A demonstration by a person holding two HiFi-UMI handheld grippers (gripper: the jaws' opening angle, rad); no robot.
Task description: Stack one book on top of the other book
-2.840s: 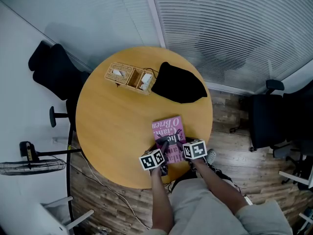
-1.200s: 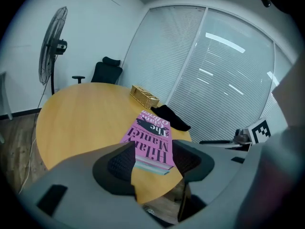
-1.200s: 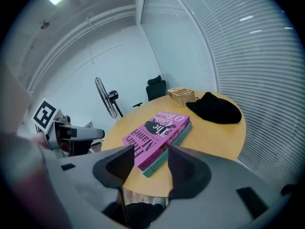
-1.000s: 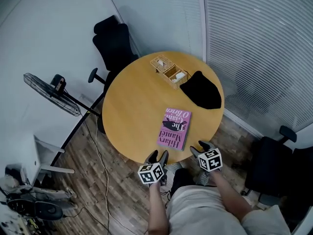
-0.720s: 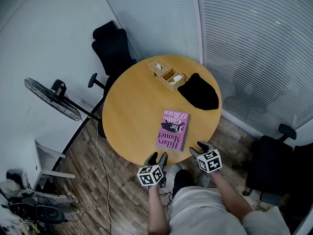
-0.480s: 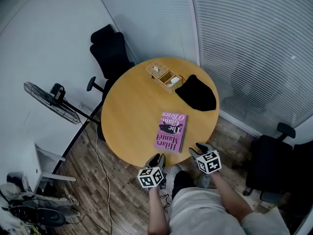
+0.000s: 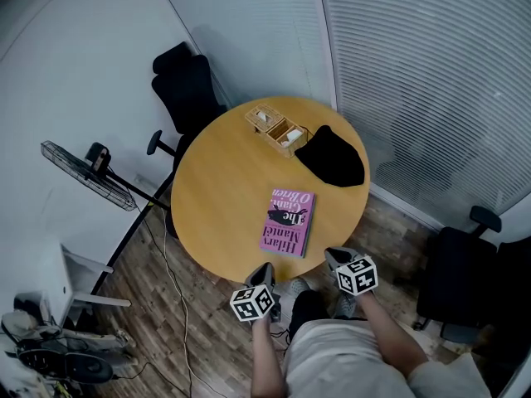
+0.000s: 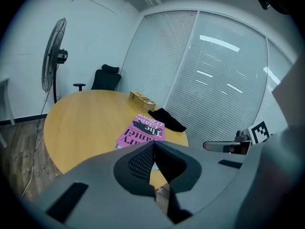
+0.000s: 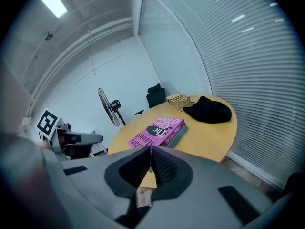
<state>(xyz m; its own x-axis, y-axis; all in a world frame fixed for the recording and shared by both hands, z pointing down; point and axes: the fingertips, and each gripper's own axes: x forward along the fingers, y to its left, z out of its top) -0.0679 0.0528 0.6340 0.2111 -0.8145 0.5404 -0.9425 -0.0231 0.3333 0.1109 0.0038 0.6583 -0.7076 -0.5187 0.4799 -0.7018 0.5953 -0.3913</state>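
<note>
The left gripper (image 7: 264, 270) and the right gripper (image 7: 335, 257), earlier resting on the near end of the pink paperback book (image 7: 288, 222), now hang just off the edge of the round yellow wooden table (image 7: 216, 214), clear of the book. Both pairs of jaws have just been closing and now meet on nothing.

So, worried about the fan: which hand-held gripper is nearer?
Left. The left hand-held gripper hangs off the table toward the fan; the right hand-held gripper is farther away. Both just closed, empty.
</note>
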